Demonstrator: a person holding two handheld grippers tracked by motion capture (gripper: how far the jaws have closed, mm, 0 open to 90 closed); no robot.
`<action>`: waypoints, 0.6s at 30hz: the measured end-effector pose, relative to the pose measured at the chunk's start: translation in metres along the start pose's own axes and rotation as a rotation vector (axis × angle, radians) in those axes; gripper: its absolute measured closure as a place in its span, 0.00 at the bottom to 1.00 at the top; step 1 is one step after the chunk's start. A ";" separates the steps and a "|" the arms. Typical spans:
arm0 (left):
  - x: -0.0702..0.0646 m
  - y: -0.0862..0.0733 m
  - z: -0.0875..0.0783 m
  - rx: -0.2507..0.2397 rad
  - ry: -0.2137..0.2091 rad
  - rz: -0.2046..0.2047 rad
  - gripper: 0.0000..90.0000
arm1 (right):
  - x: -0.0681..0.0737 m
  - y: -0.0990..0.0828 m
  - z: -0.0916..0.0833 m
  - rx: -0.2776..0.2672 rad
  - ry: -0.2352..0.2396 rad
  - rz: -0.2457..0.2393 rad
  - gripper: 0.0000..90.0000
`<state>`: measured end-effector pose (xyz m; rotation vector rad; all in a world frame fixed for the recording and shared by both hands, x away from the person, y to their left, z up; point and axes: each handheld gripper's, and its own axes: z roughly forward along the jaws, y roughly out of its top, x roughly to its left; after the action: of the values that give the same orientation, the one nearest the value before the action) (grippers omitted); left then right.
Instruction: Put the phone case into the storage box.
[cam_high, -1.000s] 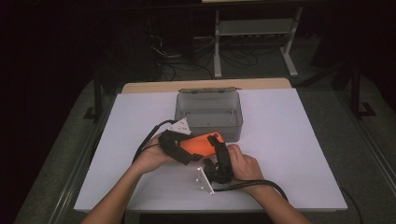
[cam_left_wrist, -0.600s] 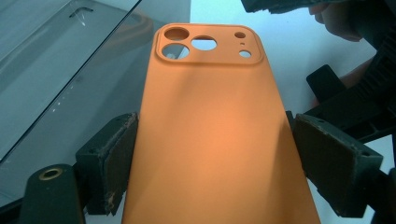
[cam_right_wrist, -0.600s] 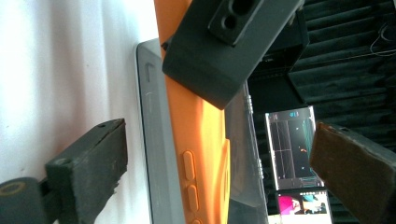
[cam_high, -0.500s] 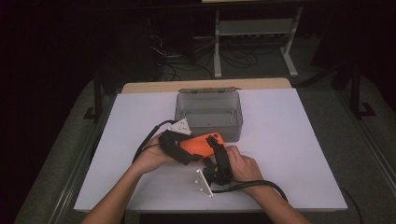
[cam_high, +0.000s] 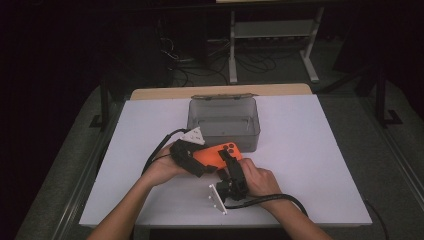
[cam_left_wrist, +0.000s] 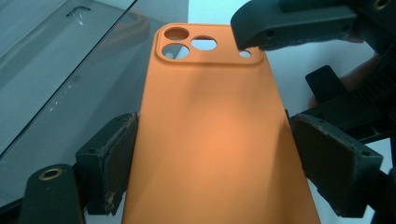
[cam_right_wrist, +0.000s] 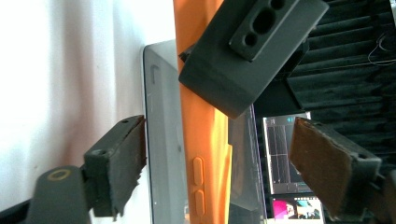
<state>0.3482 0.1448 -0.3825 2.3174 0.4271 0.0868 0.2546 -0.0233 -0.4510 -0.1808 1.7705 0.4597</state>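
An orange phone case (cam_high: 220, 151) hangs just above the white table (cam_high: 310, 165), in front of a clear grey box (cam_high: 225, 117). My left gripper (cam_left_wrist: 212, 158) is shut on the case (cam_left_wrist: 210, 130), its pads pressing on the two long sides. My right gripper (cam_right_wrist: 219, 163) straddles the case's (cam_right_wrist: 205, 140) camera end edge-on. Its jaws have just been closing, and a gap still shows between each pad and the case. In the high view the right gripper (cam_high: 226, 159) comes at the case from the near side, and the left gripper (cam_high: 202, 161) from the left.
The clear box (cam_left_wrist: 51, 70) stands open-topped right behind the case, its lid lying flat behind it. Cables trail from both grippers over the near part of the table. A metal rack (cam_high: 272, 30) and loose cables sit on the dark floor beyond the table.
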 end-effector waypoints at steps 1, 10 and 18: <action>0.000 0.000 0.000 0.000 0.001 0.000 0.18 | 0.000 0.000 0.000 0.000 0.000 -0.002 0.23; 0.000 0.000 0.000 -0.002 -0.002 0.003 0.18 | 0.001 0.000 -0.001 0.008 -0.004 -0.009 0.35; 0.000 0.000 -0.001 -0.001 -0.001 0.003 0.18 | 0.002 0.001 -0.001 0.013 -0.018 -0.024 0.43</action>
<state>0.3478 0.1447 -0.3818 2.3169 0.4223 0.0871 0.2532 -0.0226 -0.4525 -0.1875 1.7512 0.4313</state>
